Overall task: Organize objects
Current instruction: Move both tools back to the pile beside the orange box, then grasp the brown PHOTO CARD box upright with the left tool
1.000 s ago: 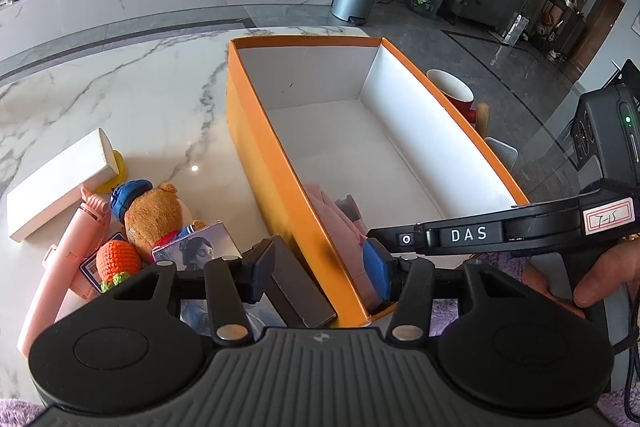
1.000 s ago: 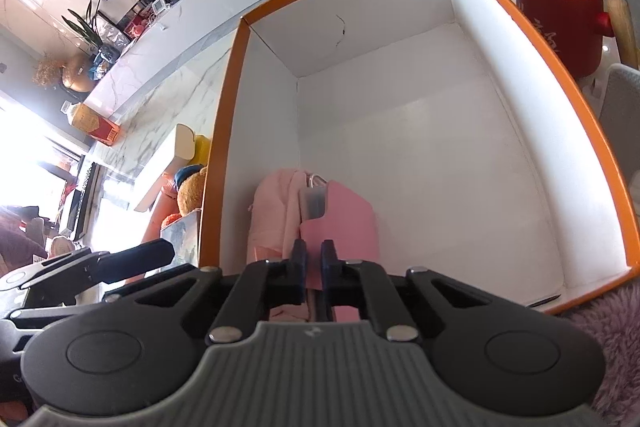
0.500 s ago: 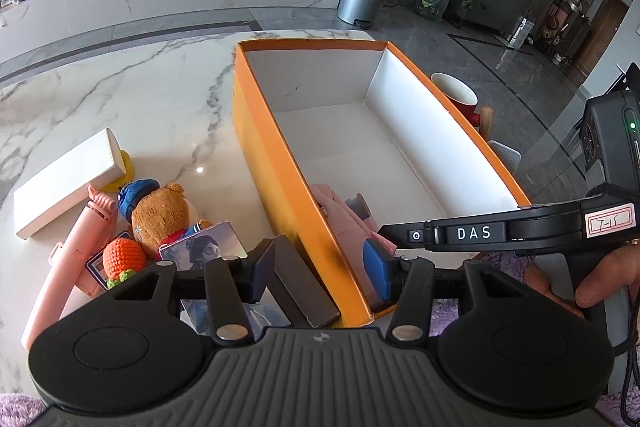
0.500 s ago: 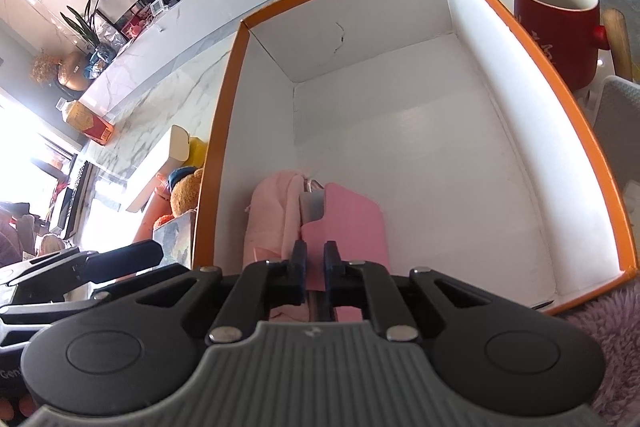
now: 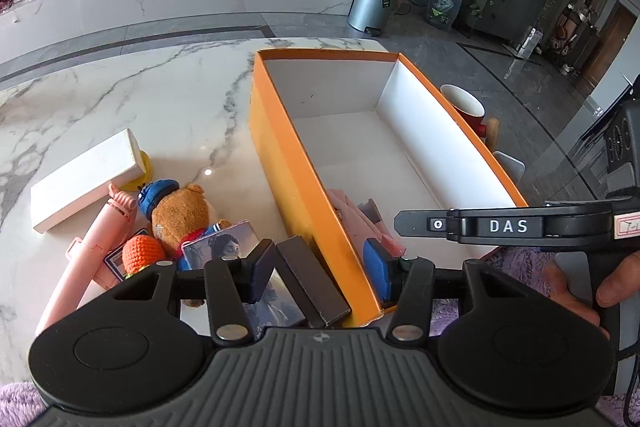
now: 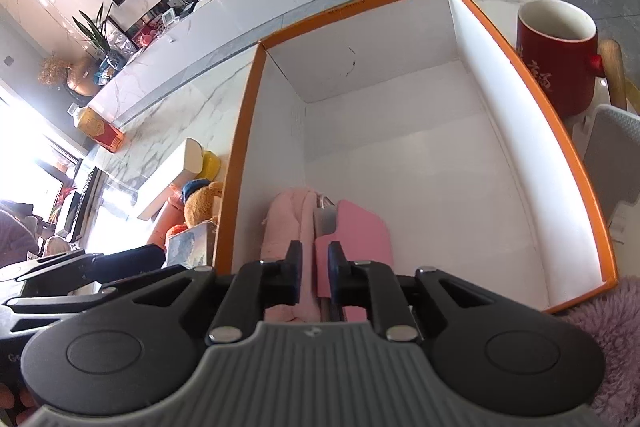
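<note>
An orange box (image 5: 280,147) with white inner walls (image 6: 500,99) stands on the marble table. A pale pink cloth piece (image 6: 284,223) and a flat pink item (image 6: 360,227) lie in its near left corner, also visible in the left wrist view (image 5: 352,211). My right gripper (image 6: 315,267) hangs just over them. Its jaws are opening, with the pink edge in the gap and no pad pressing on it. My left gripper (image 5: 320,267) straddles the box's left wall, jaws apart, with a black slab (image 5: 308,279) also in the gap. One of the right gripper's fingers (image 5: 424,225) crosses that view.
Left of the box lie a teddy bear (image 5: 180,211), an orange knitted ball (image 5: 142,253), a long pink tool (image 5: 92,255), a white carton (image 5: 84,179) and a picture card (image 5: 236,239). A red mug (image 6: 556,55) stands right of the box. A hand (image 5: 576,291) holds the right gripper.
The right gripper's jaws, nearly shut on the pink item a second ago, have parted. Both views have shifted only slightly; the left jaws keep the same width.
</note>
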A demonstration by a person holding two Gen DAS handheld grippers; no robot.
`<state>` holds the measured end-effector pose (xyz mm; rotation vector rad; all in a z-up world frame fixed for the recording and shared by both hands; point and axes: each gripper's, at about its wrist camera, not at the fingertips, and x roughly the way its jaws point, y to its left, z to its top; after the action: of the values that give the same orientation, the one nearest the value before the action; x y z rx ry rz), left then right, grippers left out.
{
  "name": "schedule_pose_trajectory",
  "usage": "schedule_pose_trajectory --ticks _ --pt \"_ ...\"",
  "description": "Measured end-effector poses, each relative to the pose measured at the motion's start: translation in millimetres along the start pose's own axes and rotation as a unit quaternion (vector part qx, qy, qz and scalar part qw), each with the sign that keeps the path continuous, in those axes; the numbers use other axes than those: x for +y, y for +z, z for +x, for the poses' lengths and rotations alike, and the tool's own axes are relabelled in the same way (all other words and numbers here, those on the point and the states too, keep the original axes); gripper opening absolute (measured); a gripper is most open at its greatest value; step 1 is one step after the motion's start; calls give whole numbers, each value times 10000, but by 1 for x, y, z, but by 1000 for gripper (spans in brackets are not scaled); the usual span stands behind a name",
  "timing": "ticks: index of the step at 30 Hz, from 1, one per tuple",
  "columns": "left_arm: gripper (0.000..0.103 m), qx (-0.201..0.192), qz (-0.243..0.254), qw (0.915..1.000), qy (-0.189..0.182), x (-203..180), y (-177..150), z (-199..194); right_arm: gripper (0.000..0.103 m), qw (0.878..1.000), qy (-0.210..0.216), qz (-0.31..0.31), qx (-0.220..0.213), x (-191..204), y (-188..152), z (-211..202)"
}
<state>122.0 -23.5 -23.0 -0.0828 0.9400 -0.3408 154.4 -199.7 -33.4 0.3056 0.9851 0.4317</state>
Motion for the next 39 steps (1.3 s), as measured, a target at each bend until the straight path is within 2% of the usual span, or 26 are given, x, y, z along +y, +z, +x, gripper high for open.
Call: schedule_pose_trajectory --ticks 6,10,14,20,25,31,34,39 --pt "58 -46 -369 9991 219 20 -8 -20 22 9965 333 -703 -312 38 -5 -19" --pt "58 -33 -545 9979 345 34 -18 -26 22 9903 471 -1261 -345 64 -16 -23" --pt "58 -40 -893 9955 320 51 -26 -23 23 9836 438 -1733 -244 85 -25 -13" --pt "60 45 -1520 9881 206 76 -30 -6 21 9745 54 -2238 -141 101 -31 4" --pt "60 218 -1787 9837 22 87 -30 10 13 9574 -227 -2876 -88 115 -36 20" --pt "66 464 -1975 9791 -113 96 -32 29 4 9373 -659 -3422 33 126 -41 41" --pt "74 510 -2144 9750 -285 103 -34 36 3 9268 -871 -3652 61 129 -44 48" --pt "80 529 -2300 9704 -512 110 -34 45 3 9233 -848 -3742 202 129 -48 56"
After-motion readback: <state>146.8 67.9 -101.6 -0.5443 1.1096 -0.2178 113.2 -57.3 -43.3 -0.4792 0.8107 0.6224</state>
